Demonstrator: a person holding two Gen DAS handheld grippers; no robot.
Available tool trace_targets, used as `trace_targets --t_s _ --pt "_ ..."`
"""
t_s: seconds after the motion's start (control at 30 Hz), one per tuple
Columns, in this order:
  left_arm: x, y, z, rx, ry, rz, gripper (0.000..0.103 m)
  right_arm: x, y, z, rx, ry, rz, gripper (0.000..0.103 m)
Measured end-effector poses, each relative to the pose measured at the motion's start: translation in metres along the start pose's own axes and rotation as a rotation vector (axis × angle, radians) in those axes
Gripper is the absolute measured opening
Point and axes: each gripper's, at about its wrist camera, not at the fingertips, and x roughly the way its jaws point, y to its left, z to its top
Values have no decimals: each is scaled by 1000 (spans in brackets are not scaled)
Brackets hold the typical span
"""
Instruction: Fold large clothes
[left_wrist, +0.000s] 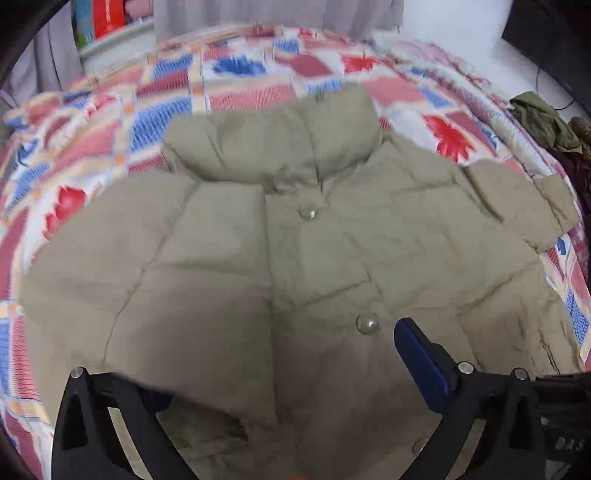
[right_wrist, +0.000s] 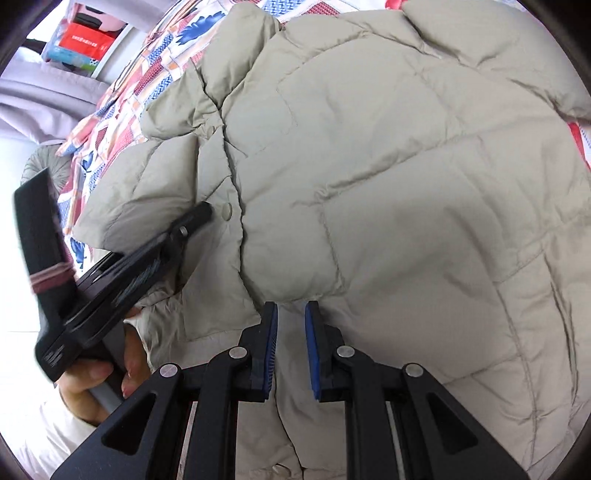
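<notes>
A beige puffer jacket (left_wrist: 258, 229) lies front up on a patchwork quilt (left_wrist: 103, 122), collar at the far side, snap buttons (left_wrist: 367, 323) down its middle. My left gripper (left_wrist: 280, 373) hovers over the lower front with its jaws wide apart. Its right blue pad (left_wrist: 421, 354) shows, while a fold of jacket covers the left finger. In the right wrist view the jacket (right_wrist: 406, 192) fills the frame. My right gripper (right_wrist: 291, 332) is nearly closed at the near hem, with pale fabric between its blue pads. A hand (right_wrist: 96, 373) holds the left tool, whose finger (right_wrist: 192, 219) reaches beside a snap.
The quilt covers a bed that runs to a windowsill with a red box (left_wrist: 105, 18) and grey curtains (left_wrist: 258, 14). An olive garment (left_wrist: 543, 118) lies off the bed's right edge near a dark screen (left_wrist: 546, 33). A round grey fan (right_wrist: 44, 162) stands left of the bed.
</notes>
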Motion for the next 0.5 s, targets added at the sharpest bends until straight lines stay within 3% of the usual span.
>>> trace_targets --t_s 0.17,0.23,0.27,0.37,0.5 --pt "-45 22 -6 -41 -24 -9 103 -15 13 3 -67 -34 -44 23" --pt "-69 47 -15 -92 -58 15 103 -23 26 5 -119 -72 -75 60" --pt "-75 60 -19 -123 -70 22 103 -28 34 5 -158 -97 -83 66" --pt "-86 117 -30 -285 -56 0 103 -32 74 7 -334 -149 -134 68" --pt "-72 194 -50 -560 -35 -7 103 -16 140 4 -603 -216 -260 68"
